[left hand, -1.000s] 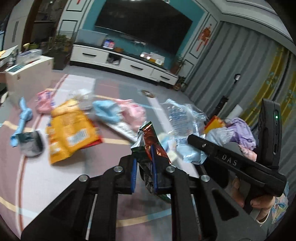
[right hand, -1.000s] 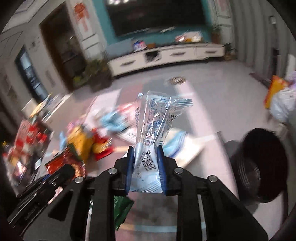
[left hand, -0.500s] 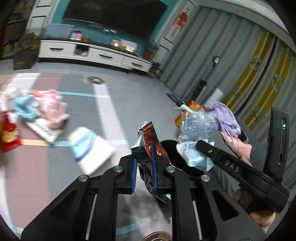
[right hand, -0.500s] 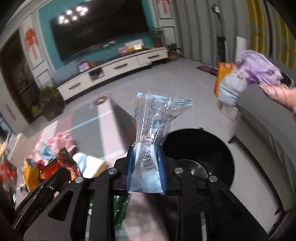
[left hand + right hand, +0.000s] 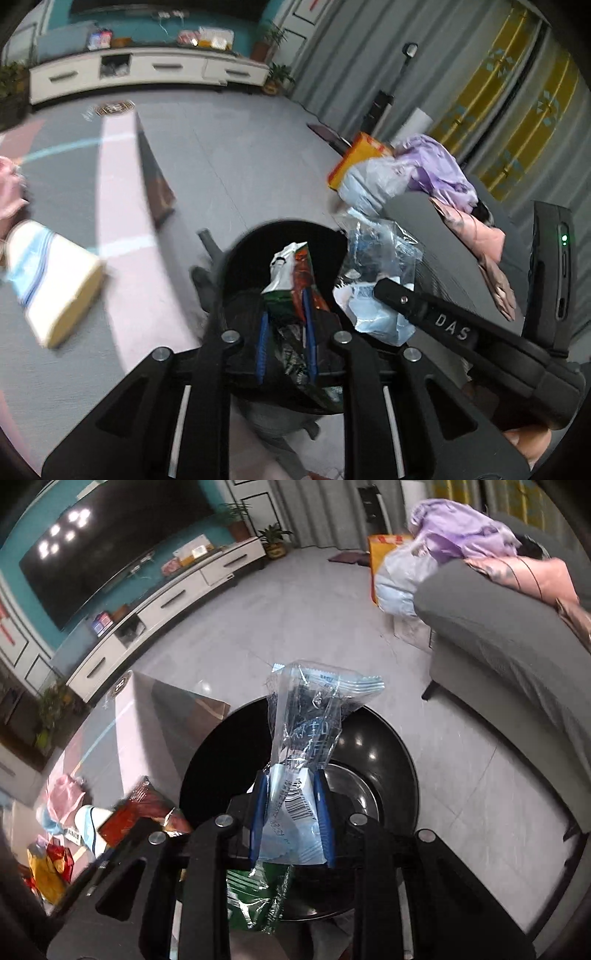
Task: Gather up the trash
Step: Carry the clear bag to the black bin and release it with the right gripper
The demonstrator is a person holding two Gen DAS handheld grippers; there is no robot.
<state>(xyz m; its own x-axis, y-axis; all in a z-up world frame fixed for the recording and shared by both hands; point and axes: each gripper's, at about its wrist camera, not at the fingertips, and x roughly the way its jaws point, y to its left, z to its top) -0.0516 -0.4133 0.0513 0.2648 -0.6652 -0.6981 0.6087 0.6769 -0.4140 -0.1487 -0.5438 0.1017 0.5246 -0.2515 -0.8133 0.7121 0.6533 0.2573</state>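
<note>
Seemingly, wrappers (image 5: 299, 775) above bin (image 5: 388, 746)

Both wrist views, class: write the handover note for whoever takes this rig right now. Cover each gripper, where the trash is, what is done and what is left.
Left gripper: shut on a red-and-green snack wrapper, held over the black bin.
Right gripper: shut on a clear plastic wrapper, also over the bin; a green packet hangs beneath it.
Done: both wrappers picked up and at the bin.
Left: drop both in, then collect the wrappers on the floor.
</note>
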